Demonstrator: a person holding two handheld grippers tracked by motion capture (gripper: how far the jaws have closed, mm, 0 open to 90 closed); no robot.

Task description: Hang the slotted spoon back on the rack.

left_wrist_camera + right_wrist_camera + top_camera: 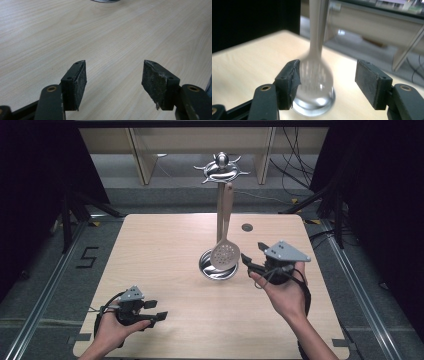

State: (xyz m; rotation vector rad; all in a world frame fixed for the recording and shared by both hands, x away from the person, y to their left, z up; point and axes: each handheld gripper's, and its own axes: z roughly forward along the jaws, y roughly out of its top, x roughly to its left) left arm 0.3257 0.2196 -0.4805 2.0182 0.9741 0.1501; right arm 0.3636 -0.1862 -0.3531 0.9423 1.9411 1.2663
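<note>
Slotted spoon (pixel 224 254) hanging from hook on steel rack (pixel 220 170), bowl low over rack base (pixel 217 267) at table (pixel 150 270) centre. Right gripper (pixel 248 261) just beside spoon, jaws wide apart, nothing clamped; blurred in right gripper view (pixel 315 77). Left gripper (pixel 159 310) resting near table edge, jaws apart, empty. Best approached level, squared on handle, closed gently to avoid swinging.

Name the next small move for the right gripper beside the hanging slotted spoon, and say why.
Probably draw the right gripper back a little from the slotted spoon. Its jaws stand open with nothing clamped, and the spoon hangs from the stand over the round metal base, blurred in the right gripper view as if swinging.
</note>
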